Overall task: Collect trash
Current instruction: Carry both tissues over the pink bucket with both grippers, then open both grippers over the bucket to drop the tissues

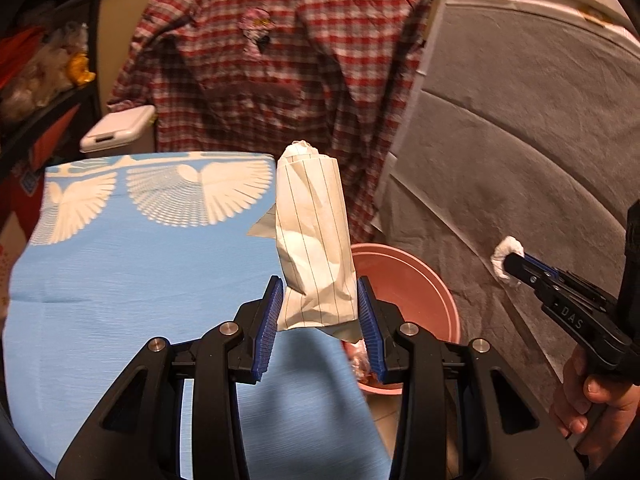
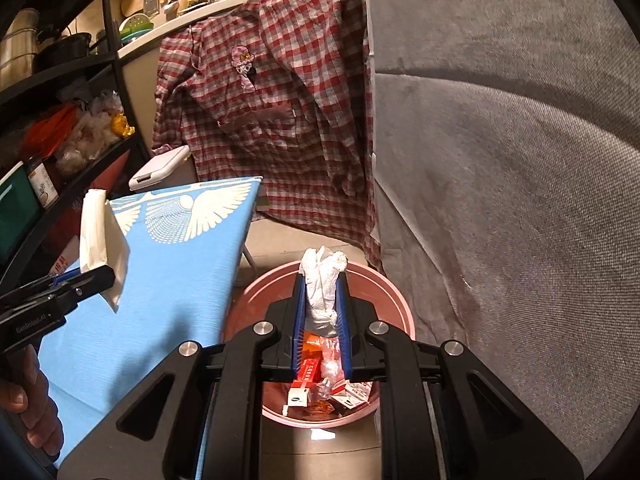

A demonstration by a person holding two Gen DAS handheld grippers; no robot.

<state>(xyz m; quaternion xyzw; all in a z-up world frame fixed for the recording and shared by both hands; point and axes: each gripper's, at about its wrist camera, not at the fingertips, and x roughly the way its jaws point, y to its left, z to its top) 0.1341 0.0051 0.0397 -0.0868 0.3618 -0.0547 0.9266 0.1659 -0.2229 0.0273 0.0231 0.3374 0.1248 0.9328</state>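
So both hands are loaded and hanging right by the bin, basically ready to drop.

Biggest thing around is the light blue worktop with white wing prints (image 2: 168,264), then the round pink plastic bin (image 2: 394,300) on the floor just beside its edge, already holding red and white wrappers. The left gripper (image 1: 320,316) has its fingers closed onto a crumpled sheet of lined white paper (image 1: 316,240), hovering near the worktop edge with the bin just off to its right. The right gripper (image 2: 322,316) is clamped nearly shut on a wadded white tissue (image 2: 322,284), and it looks to be sitting over the bin opening. I'd let the tissue go first, since it seems lined up, then swing the paper fully over the rim before opening, or it'll likely land on the floor.
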